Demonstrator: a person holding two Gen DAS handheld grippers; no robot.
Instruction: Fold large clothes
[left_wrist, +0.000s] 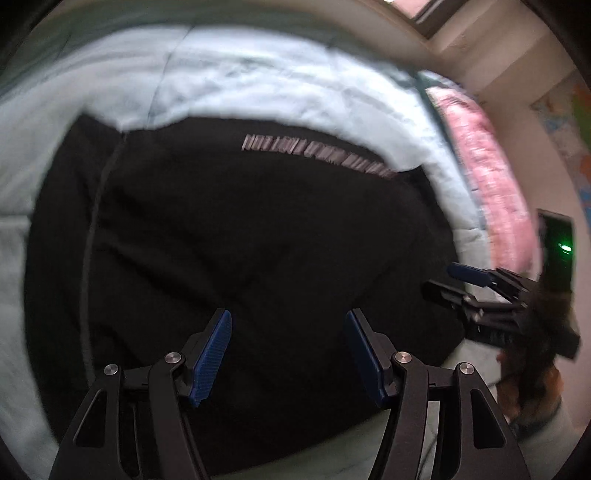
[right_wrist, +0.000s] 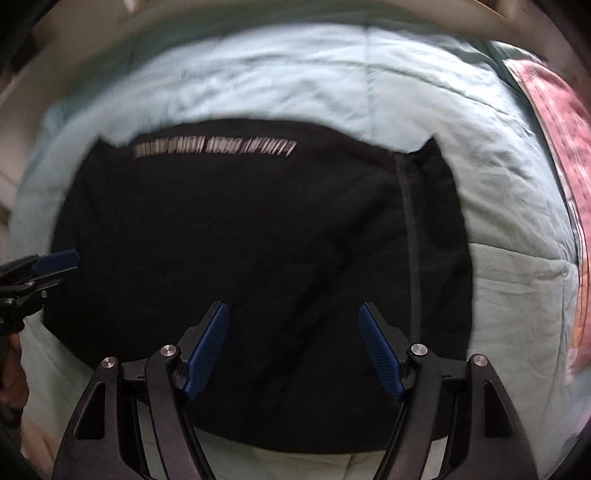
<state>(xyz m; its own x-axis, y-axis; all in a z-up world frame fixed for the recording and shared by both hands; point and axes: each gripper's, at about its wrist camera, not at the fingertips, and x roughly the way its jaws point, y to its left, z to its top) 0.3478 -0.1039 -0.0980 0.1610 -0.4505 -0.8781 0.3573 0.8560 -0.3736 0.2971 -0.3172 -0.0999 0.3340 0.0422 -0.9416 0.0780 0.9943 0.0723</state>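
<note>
Black garment (left_wrist: 240, 240) lying folded flat on the light blue quilt (left_wrist: 258, 85), below both grippers. Left gripper (left_wrist: 288, 354) and right gripper (right_wrist: 293, 350) hovering released, nothing between their jaws. Pink blanket (right_wrist: 557, 122) lying beyond, rightward.

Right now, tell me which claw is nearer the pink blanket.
Right. The right claw lies between the left claw and the pink blanket; both hang open over the black garment.

Home bedroom: bed (right_wrist: 498, 206) under pale blue quilted cover, pink patterned bedding (left_wrist: 491, 177) along its edge, cream wall with colourful poster (left_wrist: 569, 122), window corner (left_wrist: 424, 14) above.
</note>
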